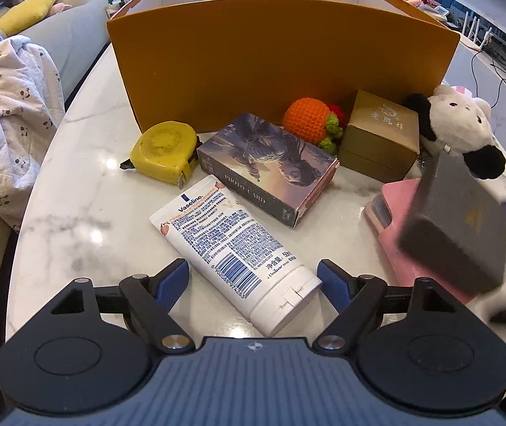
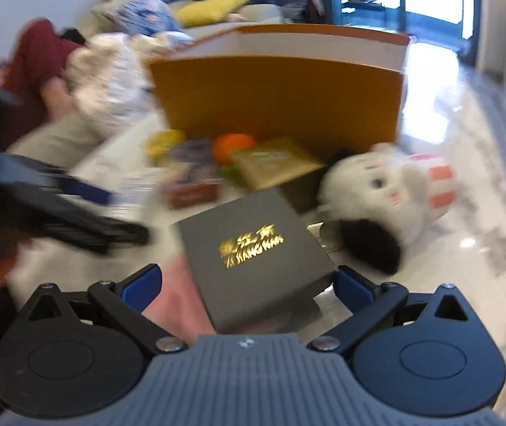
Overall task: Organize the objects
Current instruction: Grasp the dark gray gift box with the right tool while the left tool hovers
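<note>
In the left wrist view, a yellow tape measure (image 1: 164,154) lies at centre left on the marble table (image 1: 86,213), just beside the front wall of the big orange box (image 1: 281,60). Right of it sits a photo card box (image 1: 267,167), its near edge touching a white lotion tube (image 1: 235,248) that runs down between the wide-apart fingers of the left gripper (image 1: 253,285) — the pads do not press on it. Further right stand an orange knitted toy (image 1: 310,119), a gold box (image 1: 381,135) and a panda plush (image 1: 462,127). At lower right a grey box (image 1: 455,227) rests tilted on a pink book (image 1: 409,248). In the right wrist view the right gripper (image 2: 247,284) is spread wide around that grey box (image 2: 253,255) — whether its pads touch is unclear.
</note>
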{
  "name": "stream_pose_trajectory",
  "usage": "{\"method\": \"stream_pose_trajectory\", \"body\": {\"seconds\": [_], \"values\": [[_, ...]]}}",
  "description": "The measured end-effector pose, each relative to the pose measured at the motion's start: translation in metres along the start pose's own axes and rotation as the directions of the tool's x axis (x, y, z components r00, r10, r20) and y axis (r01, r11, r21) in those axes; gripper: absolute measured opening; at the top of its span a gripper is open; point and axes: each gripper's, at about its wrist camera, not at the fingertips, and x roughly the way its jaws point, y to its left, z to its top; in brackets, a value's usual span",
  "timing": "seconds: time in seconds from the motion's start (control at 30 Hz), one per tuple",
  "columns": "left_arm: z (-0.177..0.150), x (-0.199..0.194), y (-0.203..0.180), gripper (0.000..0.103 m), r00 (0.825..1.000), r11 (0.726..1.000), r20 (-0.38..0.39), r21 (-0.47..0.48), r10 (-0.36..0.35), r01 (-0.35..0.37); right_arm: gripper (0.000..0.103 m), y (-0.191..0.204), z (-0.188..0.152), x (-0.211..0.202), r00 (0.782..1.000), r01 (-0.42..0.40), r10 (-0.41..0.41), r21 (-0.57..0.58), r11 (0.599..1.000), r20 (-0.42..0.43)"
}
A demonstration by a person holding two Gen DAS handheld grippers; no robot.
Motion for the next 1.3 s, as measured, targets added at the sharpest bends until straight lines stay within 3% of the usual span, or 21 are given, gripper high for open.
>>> {"method": "stream_pose_trajectory", "body": {"seconds": [0.07, 0.17, 0.23, 0.37, 0.67, 0.93, 1.03, 1.3], "values": [[0.001, 0.000, 0.000, 0.094, 1.000, 1.000, 0.001, -0.001, 0.001, -0.001, 0.102, 0.016, -0.006, -0.006, 1.000, 0.001, -0.001, -0.056, 0.998, 0.000], [0.001, 0.000, 0.000, 0.094, 1.000, 1.000, 0.005, 0.001, 0.001, -0.001, 0.102, 0.030, -0.011, -0.001, 0.989, 0.147, -0.147, -0.184, 0.972, 0.018], [0.000, -0.001, 0.000, 0.094, 1.000, 1.000, 0.010, 0.002, 0.000, 0.000, 0.102, 0.032, -0.010, 0.002, 0.981, 0.192, -0.188, -0.208, 0.959, 0.040], [-0.001, 0.000, 0.000, 0.095, 1.000, 1.000, 0.008, 0.002, -0.001, 0.001, 0.102, 0.031, -0.005, 0.007, 0.997, 0.063, -0.059, -0.106, 0.992, 0.043], [-0.006, -0.004, -0.001, 0.097, 1.000, 1.000, 0.025, 0.002, -0.001, 0.001, 0.102, 0.050, -0.002, 0.045, 0.963, 0.268, -0.260, -0.186, 0.945, 0.064], [-0.014, -0.006, -0.003, 0.100, 0.998, 1.000, 0.057, -0.009, 0.008, -0.008, 0.098, 0.012, 0.002, 0.048, 0.965, 0.255, -0.255, 0.000, 0.967, 0.053], [-0.014, -0.004, -0.002, 0.101, 0.998, 1.000, 0.065, -0.012, 0.010, -0.010, 0.100, -0.007, -0.003, 0.050, 0.979, 0.190, -0.197, 0.119, 0.975, 0.050], [-0.015, -0.005, -0.001, 0.101, 0.997, 1.000, 0.071, -0.015, 0.011, -0.010, 0.098, 0.011, -0.007, 0.053, 0.968, 0.231, -0.230, 0.001, 0.973, 0.098]]}}
